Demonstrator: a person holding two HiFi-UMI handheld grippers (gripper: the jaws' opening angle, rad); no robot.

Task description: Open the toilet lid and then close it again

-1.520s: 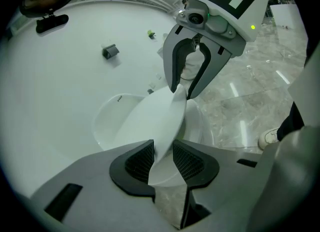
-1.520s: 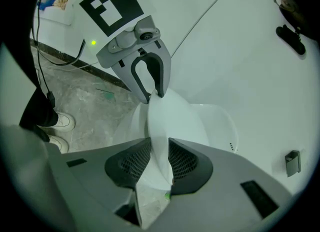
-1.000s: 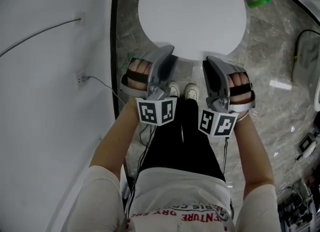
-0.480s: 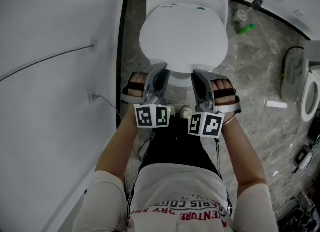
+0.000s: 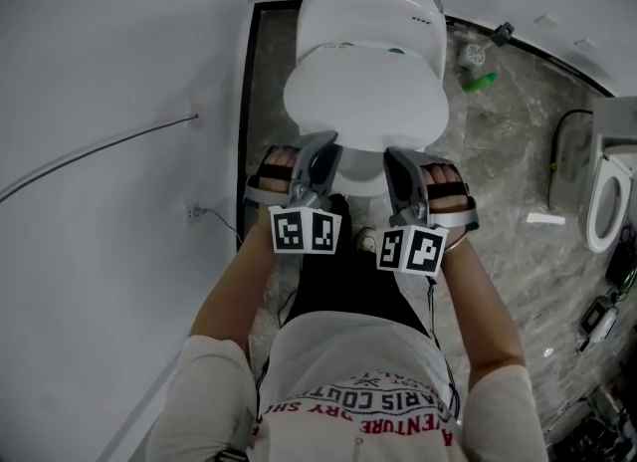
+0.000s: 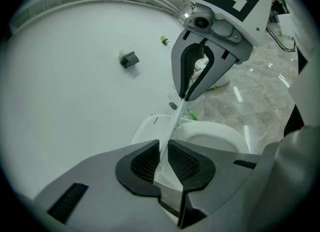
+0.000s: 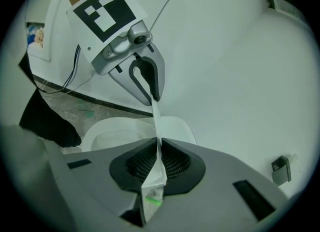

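Note:
The white toilet lid (image 5: 363, 92) is pinched at its front edge by both grippers and held lifted off the seat (image 5: 360, 166). My left gripper (image 5: 324, 149) holds the edge's left part and my right gripper (image 5: 397, 157) its right part. In the left gripper view, the lid (image 6: 175, 123) runs edge-on as a thin strip between the closing jaws of the left gripper (image 6: 162, 157) to the right gripper (image 6: 200, 71). Below it lies the seat (image 6: 212, 138). In the right gripper view, the closing right gripper (image 7: 161, 152) pinches the lid (image 7: 156, 121) the same way.
The cistern (image 5: 373, 7) stands behind the lid. A white wall with a cable (image 5: 100, 151) and a socket (image 5: 191, 213) is on the left. A green item (image 5: 480, 81) lies on the marble floor, and another white fixture (image 5: 602, 201) stands at the right. My shoe (image 5: 366, 241) is under the grippers.
Both grippers have closed on the lid's front edge and risen with it. The camera has pulled back, bringing the cistern into view.

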